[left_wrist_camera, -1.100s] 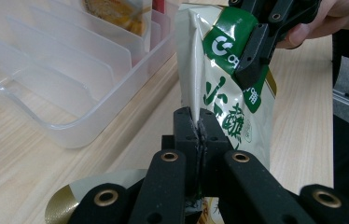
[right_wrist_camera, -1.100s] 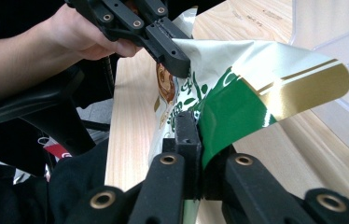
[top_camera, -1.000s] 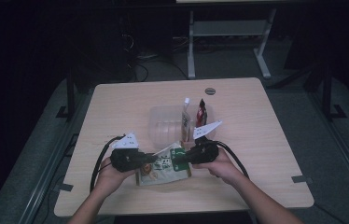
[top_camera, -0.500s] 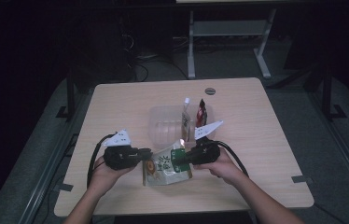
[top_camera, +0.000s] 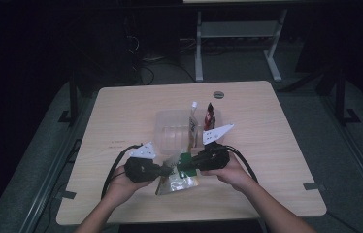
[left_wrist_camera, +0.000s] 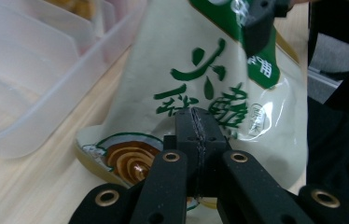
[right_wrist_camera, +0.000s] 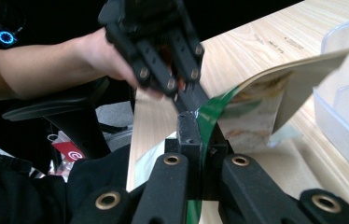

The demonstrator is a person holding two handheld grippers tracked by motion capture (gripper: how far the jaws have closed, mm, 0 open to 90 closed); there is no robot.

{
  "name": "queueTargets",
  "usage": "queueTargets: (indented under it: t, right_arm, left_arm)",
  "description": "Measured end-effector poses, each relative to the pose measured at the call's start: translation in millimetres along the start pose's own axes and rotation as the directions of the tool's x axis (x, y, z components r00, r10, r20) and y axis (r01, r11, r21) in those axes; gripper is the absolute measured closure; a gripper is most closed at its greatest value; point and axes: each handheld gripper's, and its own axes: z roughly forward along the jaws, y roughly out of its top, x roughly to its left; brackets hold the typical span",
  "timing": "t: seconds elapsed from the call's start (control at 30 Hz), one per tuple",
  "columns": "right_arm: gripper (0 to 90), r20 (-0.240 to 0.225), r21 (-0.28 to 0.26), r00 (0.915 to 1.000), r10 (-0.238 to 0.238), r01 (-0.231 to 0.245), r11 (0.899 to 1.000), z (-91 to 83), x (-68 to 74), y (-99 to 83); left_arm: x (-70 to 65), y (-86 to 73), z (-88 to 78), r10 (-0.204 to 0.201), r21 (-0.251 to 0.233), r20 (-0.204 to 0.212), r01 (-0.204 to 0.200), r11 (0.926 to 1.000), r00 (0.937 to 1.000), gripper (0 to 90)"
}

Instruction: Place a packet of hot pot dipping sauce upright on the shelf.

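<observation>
A cream and green snack bag (top_camera: 177, 178) with a brown swirl printed on it is held just above the wooden table (top_camera: 121, 121) near its front edge. My left gripper (top_camera: 171, 171) has just been closing. Its jaws (left_wrist_camera: 196, 119) now stand pressed together, with a thin part of the bag (left_wrist_camera: 200, 60) between them. From the other side my right gripper (top_camera: 181, 167) is shut on the bag's green edge (right_wrist_camera: 210, 112). In the right gripper view the left gripper (right_wrist_camera: 186, 100) meets the bag right beside my own jaw tips (right_wrist_camera: 196, 123).
Just behind the bag stands a clear plastic divided container (top_camera: 170, 126) holding an upright white packet (top_camera: 192, 119) and a red one (top_camera: 209, 115). A small dark disc (top_camera: 218, 94) lies near the table's far edge. A metal frame (top_camera: 233, 34) stands beyond the table.
My left gripper drew away to the left, off the bag, then came back right onto it. The right gripper and the bag have stayed where they were.
</observation>
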Motion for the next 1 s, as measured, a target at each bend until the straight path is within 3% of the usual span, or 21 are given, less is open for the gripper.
queueTargets:
  t: [0.1,0.37,0.63,0.83,1.0]
  right_arm:
    - [90.0,-0.011,-0.016,0.9999,0.013,-0.013,1.0,-2.2,0.2,0.3]
    - [90.0,-0.001,-0.015,0.9998,-0.019,0.019,1.0,-3.2,3.7,5.4]
    - [90.0,0.004,-0.015,0.9991,-0.042,0.042,0.999,-7.5,7.3,8.9]
    - [90.0,0.013,-0.018,0.9984,-0.055,0.055,0.998,-11.6,8.9,14.5]
    - [90.0,0.02,-0.015,0.9974,-0.069,0.069,0.997,-15.1,8.4,20.6]
  left_arm:
    - [-2.4,-0.3,4.8,0.008,0.01,0.011,-0.008,0.9999,0.9999,89.8]
    - [-6.6,0.0,11.5,0.015,0.017,0.029,-0.016,0.9997,0.9995,89.8]
    - [0.8,-3.1,2.2,-0.008,-0.001,0.013,0.008,1.0,0.9999,85.5]
    - [6.0,-9.3,-7.5,-0.028,-0.013,-0.016,0.027,0.9995,0.9995,72.9]
    - [11.5,-20.1,-12.8,-0.061,0.014,-0.045,0.062,0.998,0.9971,56.6]
